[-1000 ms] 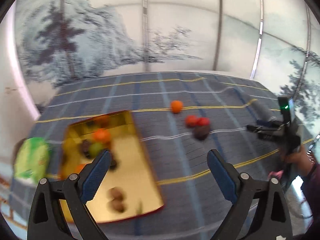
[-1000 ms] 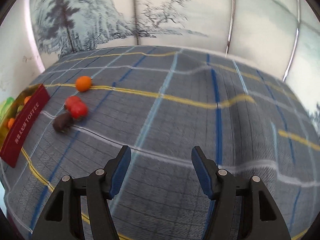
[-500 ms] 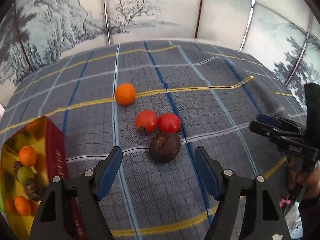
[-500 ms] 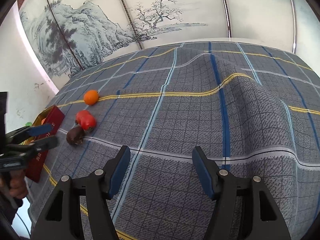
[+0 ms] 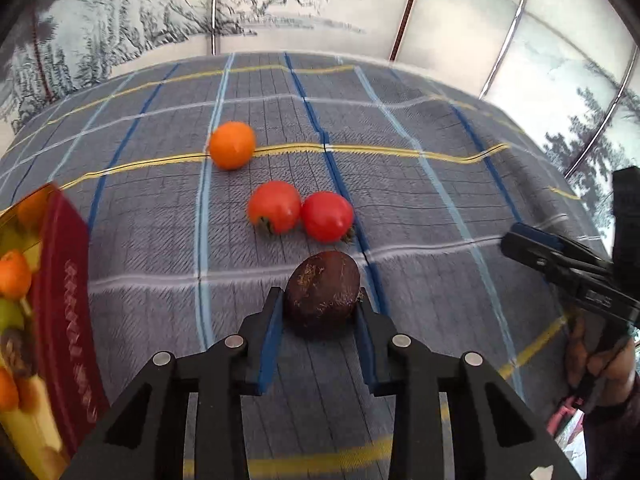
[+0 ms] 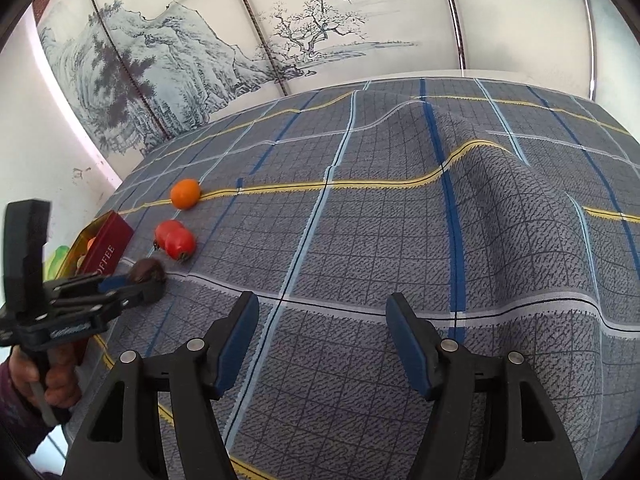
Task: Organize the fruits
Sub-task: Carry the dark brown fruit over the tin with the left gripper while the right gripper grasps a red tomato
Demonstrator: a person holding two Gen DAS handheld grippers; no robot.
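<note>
A dark brown fruit (image 5: 322, 294) lies on the plaid cloth between the blue pads of my left gripper (image 5: 318, 296). Its jaws are closing and the pads touch both sides of the fruit. In the right wrist view the same gripper (image 6: 136, 286) reaches the fruit (image 6: 146, 270) from the left. Just beyond lie two red tomatoes (image 5: 274, 207) (image 5: 327, 216), touching each other, and farther back an orange (image 5: 232, 151). My right gripper (image 6: 322, 300) hangs open over bare cloth with nothing between its fingers; it also shows at the right edge (image 5: 520, 242).
A red and gold tin (image 5: 60, 280) with several small fruits inside stands at the left, close to my left gripper. The cloth rises in a fold (image 6: 460, 152) at the right. A painted screen stands behind the table. A hand (image 6: 56, 376) holds the left gripper.
My left gripper has swung from over the tin to the right and down onto the dark fruit, and its jaws have narrowed around it. The right gripper has stayed in place, open.
</note>
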